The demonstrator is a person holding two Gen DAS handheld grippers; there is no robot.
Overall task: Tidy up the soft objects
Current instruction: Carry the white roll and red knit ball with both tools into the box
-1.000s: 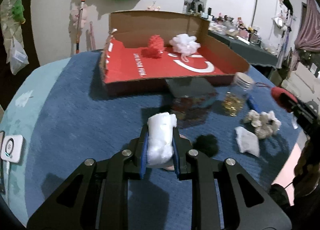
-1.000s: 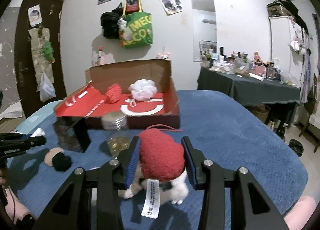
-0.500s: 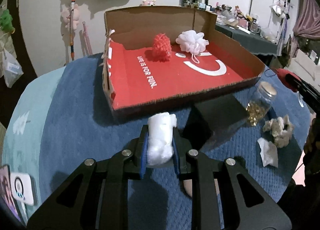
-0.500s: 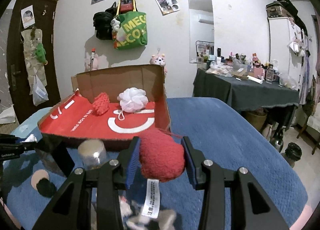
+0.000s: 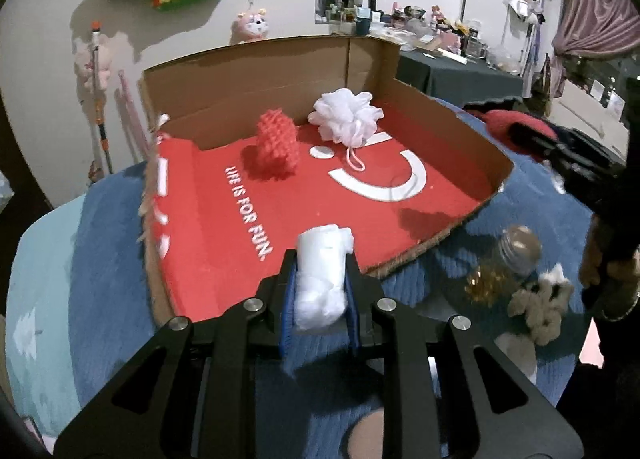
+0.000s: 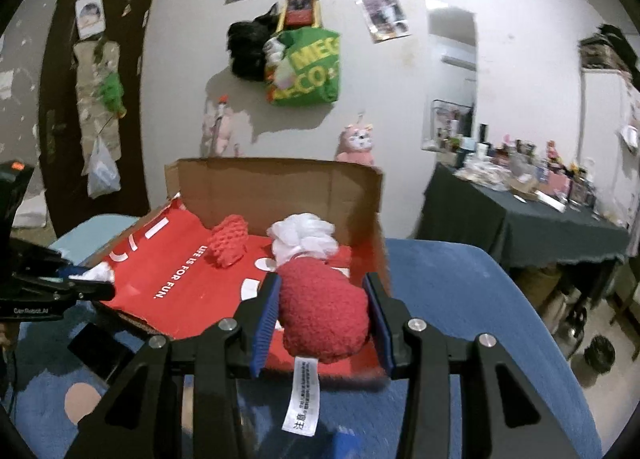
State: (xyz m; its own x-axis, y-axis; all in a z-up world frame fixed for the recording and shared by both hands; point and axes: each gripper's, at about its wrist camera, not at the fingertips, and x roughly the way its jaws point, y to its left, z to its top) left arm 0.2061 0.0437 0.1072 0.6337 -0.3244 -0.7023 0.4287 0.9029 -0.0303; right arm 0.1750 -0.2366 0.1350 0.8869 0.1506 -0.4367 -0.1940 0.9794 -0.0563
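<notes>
Where the left wrist looks: left gripper (image 5: 320, 291) clamped on a white rolled soft wad (image 5: 322, 279), over the near edge of the red-lined shallow cardboard box (image 5: 248, 71); red knitted puff (image 5: 277, 143) and white mesh bath pouf (image 5: 347, 117) inside. Right wrist: right gripper (image 6: 322, 315) squeezing a red fleecy plush (image 6: 322, 311), white label hanging, at the box's near right corner.

inside the cardboard box (image 5: 452, 121) the knitted pouf (image 5: 277, 141) lies left of the mesh sponge (image 5: 347, 117); jar (image 5: 520, 249) outside, right.
</notes>
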